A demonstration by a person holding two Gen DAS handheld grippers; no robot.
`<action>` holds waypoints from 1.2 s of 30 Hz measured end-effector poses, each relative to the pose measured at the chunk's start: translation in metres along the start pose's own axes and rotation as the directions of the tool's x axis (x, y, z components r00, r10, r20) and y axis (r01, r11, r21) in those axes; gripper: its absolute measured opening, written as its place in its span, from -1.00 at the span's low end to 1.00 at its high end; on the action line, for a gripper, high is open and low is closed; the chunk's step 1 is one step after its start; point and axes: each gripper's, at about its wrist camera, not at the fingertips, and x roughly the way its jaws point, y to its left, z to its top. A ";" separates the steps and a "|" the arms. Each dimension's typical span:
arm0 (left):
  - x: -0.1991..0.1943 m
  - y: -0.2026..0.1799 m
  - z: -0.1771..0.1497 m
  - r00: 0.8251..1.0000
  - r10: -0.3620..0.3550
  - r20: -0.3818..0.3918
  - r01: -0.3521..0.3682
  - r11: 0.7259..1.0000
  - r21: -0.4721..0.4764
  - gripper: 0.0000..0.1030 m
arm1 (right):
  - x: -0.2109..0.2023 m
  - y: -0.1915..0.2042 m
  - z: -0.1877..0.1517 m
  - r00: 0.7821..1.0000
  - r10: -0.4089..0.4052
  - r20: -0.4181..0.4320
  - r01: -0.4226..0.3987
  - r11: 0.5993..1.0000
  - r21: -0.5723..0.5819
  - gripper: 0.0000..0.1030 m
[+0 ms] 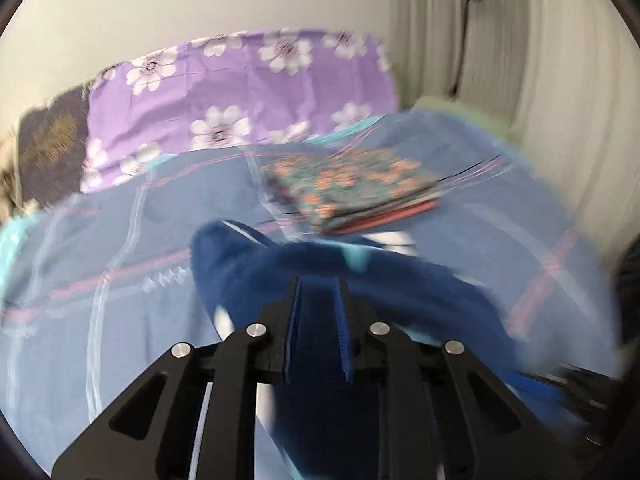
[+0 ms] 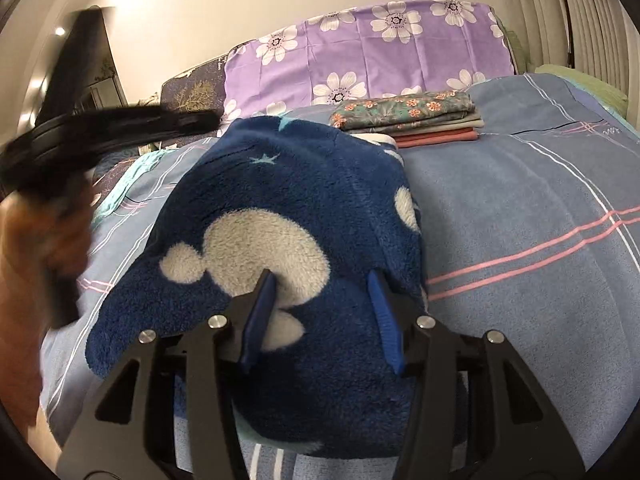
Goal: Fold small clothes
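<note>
Right claw [image 2: 320,280]: fingers spread wide, nothing gripped, poised over blue fleece garment [image 2: 280,208] w/ white patches, apparently to press or re-pinch the fold; garment lies bunched on bed [image 2: 520,200], centre-front; left claw [image 1: 318,280]: fingers narrow but a gap shows, fleece under/between them, grip cannot be told, view motion-blurred; beyond: folded stack [image 2: 408,120], floral piece on top, parked clear of work area, likely finished items; purple floral pillow [image 2: 380,56] at head; right view alone shows white patches & left claw's handle, blurred.

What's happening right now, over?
Right tongs open over blue fleece garment. Left tongs blurred, state unclear. Folded stack behind, not blocking.
</note>
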 end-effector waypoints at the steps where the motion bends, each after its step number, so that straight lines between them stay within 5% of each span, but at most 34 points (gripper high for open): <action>1: 0.034 -0.001 -0.002 0.994 0.085 -0.065 -0.081 0.995 0.060 -0.62 | 0.001 0.002 0.000 1.000 0.001 -0.001 -0.001 1.000 -0.002 -0.04; 3: 0.076 0.000 -0.017 0.983 0.088 -0.161 -0.070 0.991 0.114 -0.64 | 0.004 0.004 0.001 1.000 -0.002 -0.002 0.002 1.000 -0.021 -0.04; 12: 0.065 0.001 -0.022 0.990 0.085 -0.111 -0.072 0.991 0.112 -0.66 | 0.009 0.002 0.003 1.000 0.005 -0.013 -0.005 0.999 -0.040 -0.04; 17: 0.042 0.019 -0.001 0.997 -0.013 -0.070 0.015 1.000 0.027 -0.59 | 0.008 -0.002 0.004 1.000 0.019 -0.013 -0.019 1.000 -0.022 -0.04; 21: 0.037 0.045 0.014 0.995 0.096 0.004 -0.096 0.993 -0.065 -0.61 | 0.008 0.000 0.004 1.000 0.010 -0.011 -0.010 0.999 -0.031 -0.03; 25: 0.102 0.055 -0.010 0.975 0.153 -0.161 -0.160 0.987 -0.029 -0.69 | 0.010 0.001 0.005 1.000 0.011 -0.011 -0.012 0.999 -0.041 -0.03; 29: 0.106 0.043 -0.013 0.968 0.215 -0.131 -0.216 0.976 0.001 -0.75 | 0.011 -0.001 0.005 1.000 0.012 -0.014 -0.013 0.999 -0.035 -0.03; 33: 0.088 0.041 -0.002 0.963 0.235 -0.129 -0.230 0.972 0.057 -0.65 | 0.010 0.001 0.004 1.000 0.010 -0.011 -0.010 0.999 -0.046 -0.03; 36: 0.054 0.037 0.011 0.987 0.142 -0.073 -0.141 0.990 0.015 -0.61 | 0.009 -0.001 0.004 1.000 0.015 -0.011 -0.016 0.999 -0.038 -0.02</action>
